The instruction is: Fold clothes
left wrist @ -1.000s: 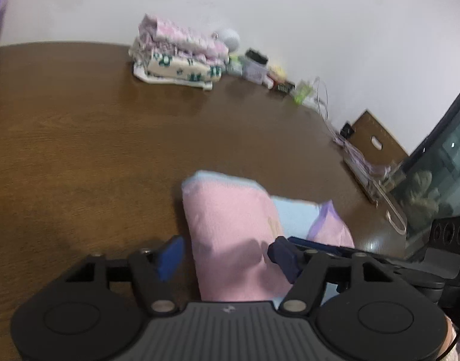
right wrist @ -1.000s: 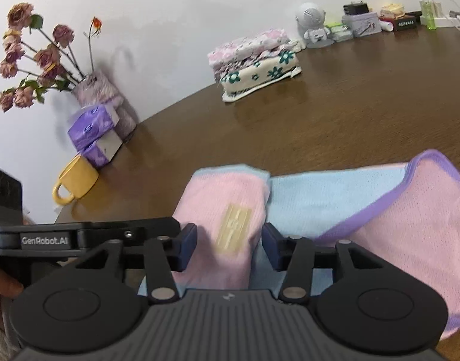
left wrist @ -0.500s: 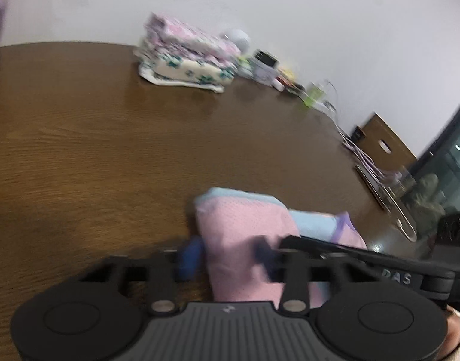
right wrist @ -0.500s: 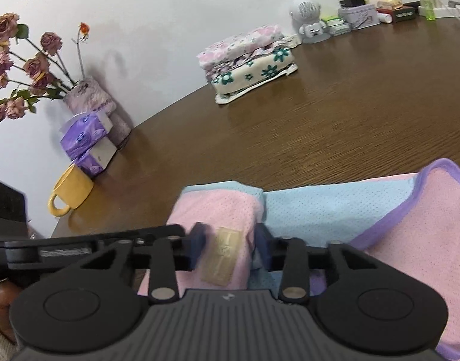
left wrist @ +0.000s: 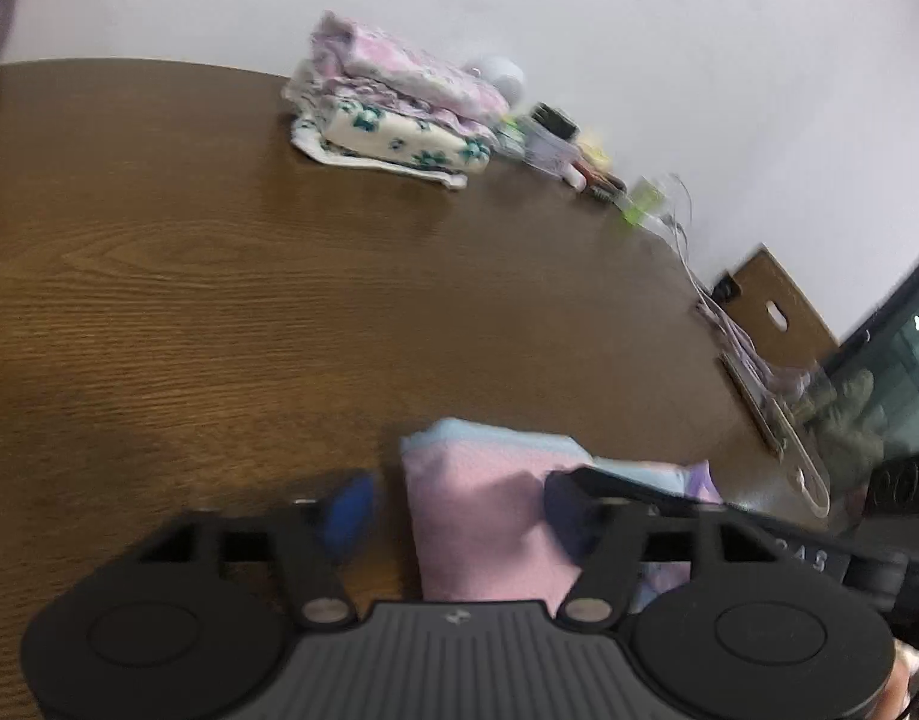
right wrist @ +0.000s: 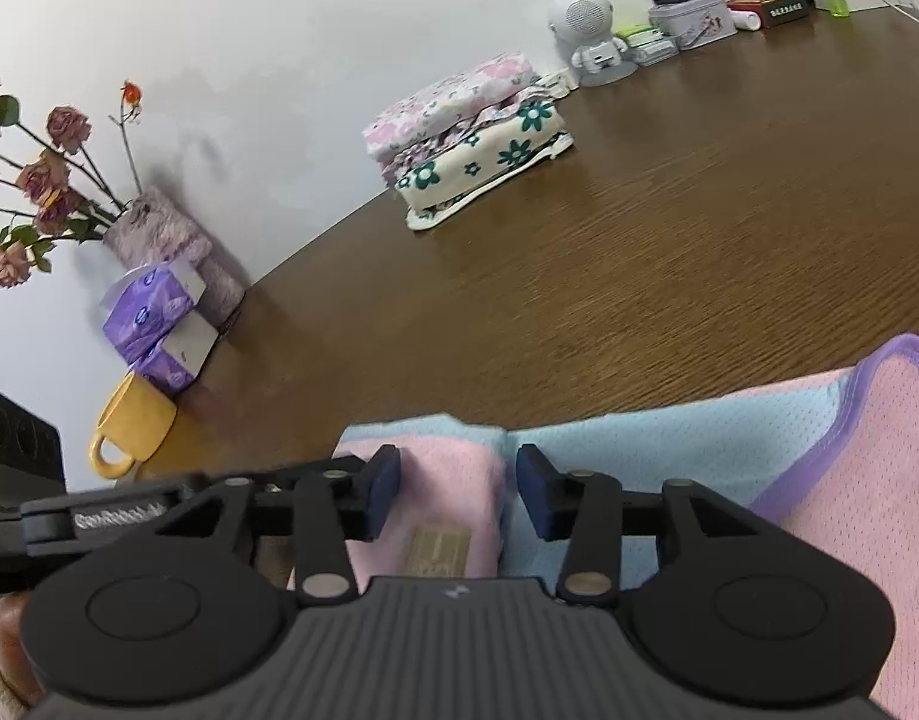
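Your right gripper [right wrist: 456, 492] is spread open over the folded pink end of the pink-and-blue cloth [right wrist: 441, 480], gripping nothing; your left gripper [left wrist: 459, 507] is open too, straddling that same pink fold at its left edge, also empty. The cloth lies at the near edge of the table [right wrist: 669, 252], left end doubled over, right end with the purple trim [right wrist: 819, 450] still spread out. Looks like mid-fold: next likely needs a pinch on an edge to bring the spread part over, keeping layers aligned. Farther back: folded floral stack [right wrist: 471, 138], yellow mug [right wrist: 132, 429], tissue packs [right wrist: 156, 324], flower vase [right wrist: 171, 246], clutter by the wall. Nothing blocks the cloth.
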### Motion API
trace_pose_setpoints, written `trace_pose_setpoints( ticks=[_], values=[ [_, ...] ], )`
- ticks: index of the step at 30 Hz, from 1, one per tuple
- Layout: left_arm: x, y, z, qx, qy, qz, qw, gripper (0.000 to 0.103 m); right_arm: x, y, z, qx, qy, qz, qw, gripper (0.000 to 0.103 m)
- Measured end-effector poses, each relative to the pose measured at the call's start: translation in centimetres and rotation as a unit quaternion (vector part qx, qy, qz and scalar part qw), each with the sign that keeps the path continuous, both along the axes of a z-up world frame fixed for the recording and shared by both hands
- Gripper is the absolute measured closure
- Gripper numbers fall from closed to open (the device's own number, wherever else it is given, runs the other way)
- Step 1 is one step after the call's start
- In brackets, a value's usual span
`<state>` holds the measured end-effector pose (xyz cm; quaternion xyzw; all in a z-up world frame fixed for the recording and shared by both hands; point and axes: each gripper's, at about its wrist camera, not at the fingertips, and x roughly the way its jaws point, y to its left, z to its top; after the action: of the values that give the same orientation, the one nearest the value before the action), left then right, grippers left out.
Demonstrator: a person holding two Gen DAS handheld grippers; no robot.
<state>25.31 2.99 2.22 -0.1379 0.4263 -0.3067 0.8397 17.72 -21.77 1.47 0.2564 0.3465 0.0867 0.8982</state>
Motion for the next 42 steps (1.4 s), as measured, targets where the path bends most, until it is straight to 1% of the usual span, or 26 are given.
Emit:
trace_pose_setpoints(
  ticks=[1,2,3,4,6,7,9,11,12,13,14,15,16,17,18,20,22,23,24,25,27,30,31,34,40,42],
  values=[
    [0.1,-0.1,0.0,-0.001,-0.001,-0.004,1.0,0.047,0.1,0.0,0.0,-0.002,0.0,0.0,1.0,0.062],
    [0.3,-0.3,-0.1,-0.001,0.0,-0.01,1.0,0.055,0.2,0.1,0.0,-0.003,0.0,0.001,1.0,0.067],
    [0.4,-0.4,-0.2,-0.001,0.0,-0.015,0.9999,0.072,0.3,0.2,-0.1,-0.004,0.0,0.002,1.0,0.076],
    [0.6,-0.6,-0.2,-0.002,0.0,-0.02,0.9998,0.076,0.3,0.3,-0.1,-0.004,0.0,0.003,1.0,0.076],
    [0.8,-0.7,-0.3,-0.006,0.001,-0.021,0.9998,0.076,0.5,0.1,-0.2,0.002,0.001,-0.002,1.0,0.073],
    [0.9,-0.6,-0.4,-0.007,0.004,-0.016,0.9998,0.068,0.6,-0.1,-0.3,0.007,0.002,-0.005,1.0,0.066],
    [1.2,-0.5,-0.4,-0.01,0.01,-0.006,0.9999,0.048,0.8,-0.3,-0.4,0.009,0.004,-0.011,1.0,0.065],
    [1.3,-0.7,-0.4,-0.009,0.007,-0.01,0.9999,0.053,0.9,-0.2,-0.5,0.005,0.005,-0.009,1.0,0.068],
    [1.4,-0.8,-0.5,-0.008,0.005,-0.013,0.9999,0.066,0.9,-0.1,-0.5,0.004,0.005,-0.005,1.0,0.074],
    [1.4,-0.9,-0.5,-0.008,0.003,-0.016,0.9998,0.074,0.9,0.1,-0.5,0.003,0.004,-0.003,1.0,0.073],
    [1.4,-0.8,-0.5,-0.01,0.006,-0.015,0.9998,0.073,0.8,0.1,-0.4,0.003,0.003,-0.004,1.0,0.073],
    [1.4,-0.7,-0.4,-0.012,0.009,-0.013,0.9998,0.064,0.7,0.0,-0.2,0.006,0.0,-0.006,1.0,0.065],
    [1.3,-0.6,-0.3,-0.012,0.012,-0.007,0.9998,0.045,0.3,-0.2,0.0,0.005,-0.005,-0.007,1.0,0.053],
    [1.1,-0.3,-0.1,-0.012,0.013,0.0,0.9998,0.037,-0.1,-0.3,0.3,0.004,-0.011,-0.008,1.0,0.052],
    [0.8,0.0,0.1,-0.015,0.009,0.006,0.9998,0.033,-0.5,-0.4,0.5,0.003,-0.016,-0.01,1.0,0.052],
    [0.3,0.3,0.4,-0.019,0.0,0.011,0.9998,0.032,-1.1,-0.1,0.9,-0.015,-0.02,-0.003,1.0,0.052],
    [-0.1,0.5,0.5,-0.021,0.002,0.016,0.9996,0.031,-1.6,0.2,0.9,-0.024,-0.019,0.003,1.0,0.052],
    [-0.3,0.5,0.5,-0.018,0.003,0.017,0.9997,0.029,-1.8,0.1,0.9,-0.021,-0.019,0.007,1.0,0.052],
    [-0.5,0.4,0.4,-0.013,0.005,0.018,0.9997,0.026,-2.0,0.1,0.9,-0.017,-0.019,0.01,1.0,0.049],
    [-0.7,0.3,0.4,-0.006,0.004,0.019,0.9998,0.023,-2.2,0.1,0.9,-0.016,-0.021,0.012,1.0,0.044],
    [-1.4,0.3,0.5,0.006,-0.006,0.028,0.9996,0.019,-2.6,0.1,1.1,-0.02,-0.025,0.01,0.999,0.037],
    [-2.4,0.5,0.8,0.025,-0.029,0.052,0.9979,0.018,-3.1,0.1,1.4,-0.025,-0.033,0.011,0.999,0.029],
    [-2.5,0.5,0.8,0.024,-0.03,0.052,0.9979,0.017,-3.2,0.1,1.5,-0.027,-0.035,0.011,0.999,0.027],
    [-2.6,0.7,0.6,0.018,-0.03,0.047,0.9983,0.014,-3.3,0.3,1.5,-0.033,-0.036,0.014,0.999,0.025],
    [-3.0,1.1,0.1,0.006,-0.03,0.037,0.9988,0.014,-3.3,0.9,1.2,-0.046,-0.032,0.017,0.998,0.025],
    [-3.1,1.2,-0.1,0.002,-0.03,0.034,0.999,0.014,-3.3,1.1,1.1,-0.051,-0.029,0.017,0.998,0.027]
  ],
)
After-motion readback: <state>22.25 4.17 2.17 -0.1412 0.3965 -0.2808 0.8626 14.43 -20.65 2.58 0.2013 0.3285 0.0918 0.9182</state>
